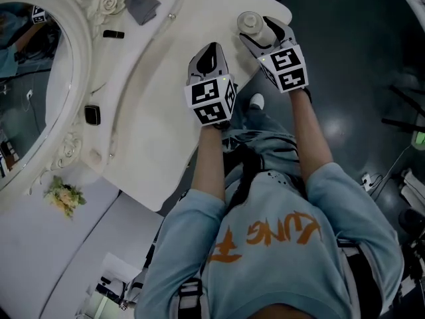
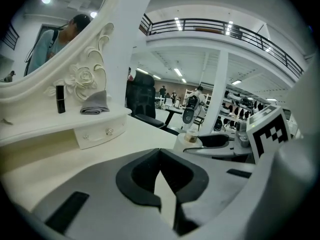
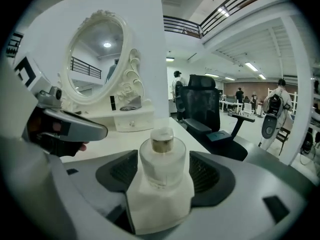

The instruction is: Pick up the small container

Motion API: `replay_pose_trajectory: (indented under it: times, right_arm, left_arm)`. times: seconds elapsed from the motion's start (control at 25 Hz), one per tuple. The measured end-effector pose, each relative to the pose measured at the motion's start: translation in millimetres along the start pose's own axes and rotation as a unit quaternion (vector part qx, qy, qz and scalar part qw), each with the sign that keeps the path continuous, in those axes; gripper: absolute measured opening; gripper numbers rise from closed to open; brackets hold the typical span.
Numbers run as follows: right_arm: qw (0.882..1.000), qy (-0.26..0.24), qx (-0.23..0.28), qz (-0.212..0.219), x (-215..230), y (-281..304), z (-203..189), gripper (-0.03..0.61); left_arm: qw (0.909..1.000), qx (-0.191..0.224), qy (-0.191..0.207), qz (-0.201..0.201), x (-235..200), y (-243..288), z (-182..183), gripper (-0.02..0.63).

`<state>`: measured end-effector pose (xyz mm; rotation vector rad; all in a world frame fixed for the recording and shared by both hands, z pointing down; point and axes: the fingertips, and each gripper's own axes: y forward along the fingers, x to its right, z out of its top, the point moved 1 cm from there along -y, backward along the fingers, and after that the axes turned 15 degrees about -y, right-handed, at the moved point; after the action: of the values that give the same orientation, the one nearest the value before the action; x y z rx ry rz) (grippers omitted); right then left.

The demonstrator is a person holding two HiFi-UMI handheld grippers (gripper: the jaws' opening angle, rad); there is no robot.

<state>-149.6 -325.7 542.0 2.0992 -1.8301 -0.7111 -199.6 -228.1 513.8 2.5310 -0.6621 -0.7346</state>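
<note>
My right gripper [image 1: 256,29]: two jaws standing apart, one either side of the single small container [image 3: 162,158], with neither pad pressing on it. The container is one clear glass bottle with one pale cap. It stands upright on the white bench [image 1: 166,111] at the far right corner, close to the edge.

My left gripper [image 2: 160,156]: two jaws brought together at their tips, nothing between them. It is held over the bench, to the left of the right gripper and slightly nearer.

Further left and far, on the raised shelf of the bench:
- one black tube [image 1: 113,34], upright
- one folded grey cloth [image 1: 142,5] just beside it
- one small drawer [image 2: 97,134] with two knobs, under the shelf

At the far left stands one oval mirror [image 1: 26,78] in a carved white frame. One small dark object [image 1: 92,115] lies before it, and one sprig of flowers [image 1: 64,197] lies nearer. One black office chair [image 3: 202,109] stands beyond the bench's right edge.
</note>
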Motion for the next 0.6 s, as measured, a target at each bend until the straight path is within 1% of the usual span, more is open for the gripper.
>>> replay_pose_trajectory:
  times: [0.16,0.44,0.6]
  right_arm:
    - [1.0,-0.005,-0.006,0.005,-1.6,15.7,1.9,0.311]
    - [1.0,-0.003,-0.007,-0.01,-0.6,27.3,5.8,0.314]
    - [1.0,0.005,-0.026,-0.015,0.7,28.1,5.3,0.318]
  left_arm:
    - [0.9999,0.002,-0.011,0.011,-14.8,3.1,3.6,0.021]
    - [0.9995,0.009,-0.024,0.017,-25.5,3.4,9.5,0.021]
    - [0.9993,0.02,-0.026,0.019,-27.2,-2.1,14.7,0.021]
